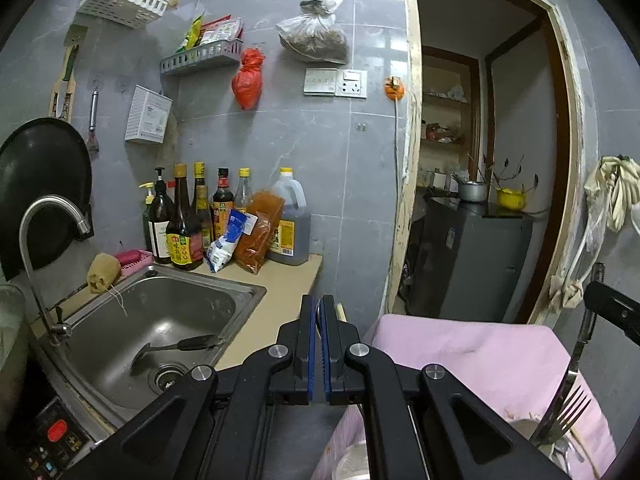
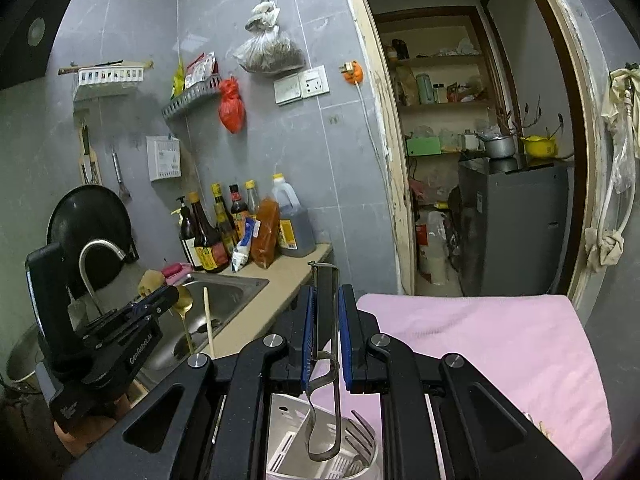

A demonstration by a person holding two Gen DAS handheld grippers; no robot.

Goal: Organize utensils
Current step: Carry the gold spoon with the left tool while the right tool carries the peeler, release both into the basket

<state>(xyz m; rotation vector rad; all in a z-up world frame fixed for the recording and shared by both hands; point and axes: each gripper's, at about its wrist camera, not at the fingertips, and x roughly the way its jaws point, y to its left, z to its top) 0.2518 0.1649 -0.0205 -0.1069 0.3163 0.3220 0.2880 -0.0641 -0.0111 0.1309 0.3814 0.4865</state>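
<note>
Where the right pads [image 2: 307, 332] sit: clamped across the upper shaft of a steel fork [image 2: 326, 320], tines hanging down. The right gripper [image 2: 326, 292] is right of the sink [image 1: 224, 300], past the counter edge.
Beside the fork: a bent steel strip [image 2: 316, 412]; cannot tell whether it is a separate utensil.
Left pads [image 1: 312, 340]: pressed together on a thin metal sliver. The right wrist view shows a gold spoon [image 2: 183, 298] at the tip of the left gripper [image 1: 319, 308], over the sink's near rim.
Pale stick [image 2: 209, 320]: upright, just right of the spoon; held or not, cannot tell.
White holder [image 2: 286, 420]: right of the sink, directly under the fork tines, against a pink cloth [image 2: 460, 340].
Loose item: dark spatula [image 1: 180, 346] lying in the sink basin.
Handling, judged: fork and spoon are light, rigid and smooth, so they may pivot or slip in a narrow pinch. Grip mid-shaft, flat faces against the pads.
Step, judged: fork is ready to go into the holder, spoon after it.
</note>
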